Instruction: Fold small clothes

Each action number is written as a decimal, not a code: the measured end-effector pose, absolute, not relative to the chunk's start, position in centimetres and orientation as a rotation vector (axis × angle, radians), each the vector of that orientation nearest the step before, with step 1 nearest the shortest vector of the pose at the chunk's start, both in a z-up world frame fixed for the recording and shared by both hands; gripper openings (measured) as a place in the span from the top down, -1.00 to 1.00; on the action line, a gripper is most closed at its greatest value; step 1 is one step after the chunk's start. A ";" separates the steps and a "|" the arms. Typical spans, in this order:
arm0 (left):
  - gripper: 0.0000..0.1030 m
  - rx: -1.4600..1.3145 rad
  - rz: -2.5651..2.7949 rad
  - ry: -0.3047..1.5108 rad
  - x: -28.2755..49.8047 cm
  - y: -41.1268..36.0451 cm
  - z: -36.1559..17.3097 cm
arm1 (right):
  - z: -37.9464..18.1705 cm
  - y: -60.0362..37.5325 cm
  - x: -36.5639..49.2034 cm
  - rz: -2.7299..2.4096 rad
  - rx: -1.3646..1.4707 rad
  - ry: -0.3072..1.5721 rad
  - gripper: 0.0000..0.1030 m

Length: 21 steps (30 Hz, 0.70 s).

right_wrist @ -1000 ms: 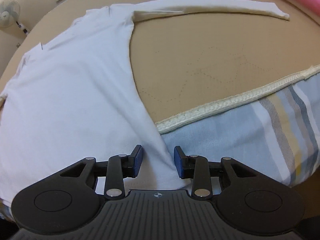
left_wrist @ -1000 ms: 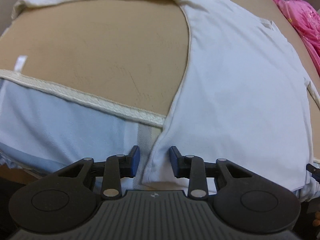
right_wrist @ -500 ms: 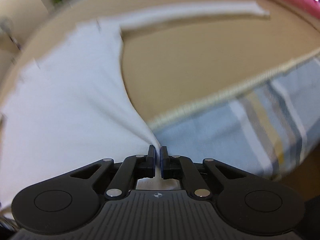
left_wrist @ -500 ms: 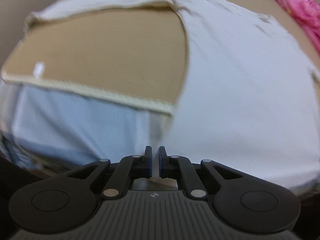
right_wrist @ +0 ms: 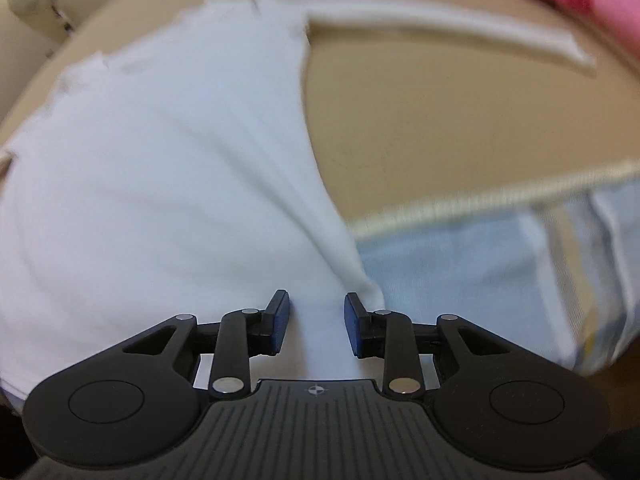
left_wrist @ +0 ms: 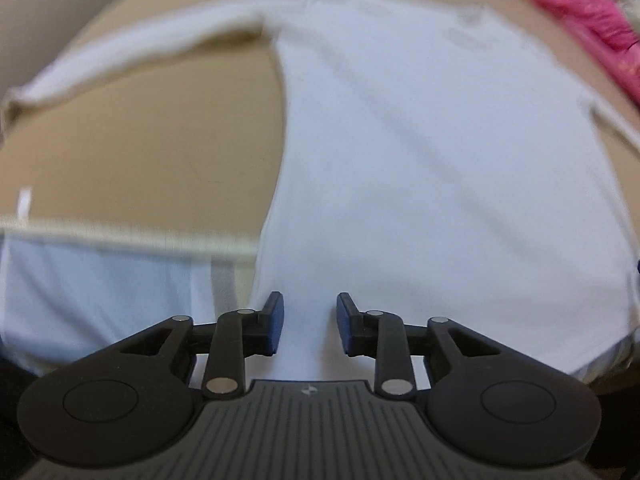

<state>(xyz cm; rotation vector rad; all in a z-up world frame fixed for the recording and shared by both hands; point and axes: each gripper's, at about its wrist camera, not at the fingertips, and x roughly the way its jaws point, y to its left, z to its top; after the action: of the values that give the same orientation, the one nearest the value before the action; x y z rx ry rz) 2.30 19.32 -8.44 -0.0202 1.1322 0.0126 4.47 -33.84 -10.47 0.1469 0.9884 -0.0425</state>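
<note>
Left wrist view: a white long-sleeved cotton shirt (left_wrist: 432, 168) lies flat on the tan mattress (left_wrist: 160, 152). The left gripper (left_wrist: 310, 322) has just been opening, hem between its parted pads. Right wrist view: the right gripper (right_wrist: 316, 322) likewise, fabric untouched between.

Bare tan mattress top (left_wrist: 140, 152) lies open beside the white shirt (left_wrist: 420, 160); my path there is clear. A pink cloth heap (left_wrist: 580, 12) blocks the far edge.
</note>
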 end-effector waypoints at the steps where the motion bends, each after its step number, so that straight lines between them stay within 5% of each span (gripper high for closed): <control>1: -0.09 -0.010 0.005 1.094 2.2 19.0 -7.8 | -10.0 -33.9 4.4 -0.039 0.156 0.958 0.31; 3: -0.30 0.013 -0.004 1.039 2.1 18.1 -6.9 | -9.7 -34.4 4.6 -0.042 0.188 0.933 0.24; 19: -0.30 0.059 -0.027 0.864 5.2 13.3 -7.6 | -2.7 -41.8 8.3 -0.131 0.344 0.639 0.24; 21: -0.30 0.087 -0.048 0.821 5.7 12.9 -6.6 | -1.7 -45.0 9.7 -0.174 0.360 0.590 0.45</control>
<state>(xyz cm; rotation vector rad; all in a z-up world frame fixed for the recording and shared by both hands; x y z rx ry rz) 5.73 12.87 -6.58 0.0870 0.8213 -0.0483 9.70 -45.01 -1.67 0.3600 0.5899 -0.1743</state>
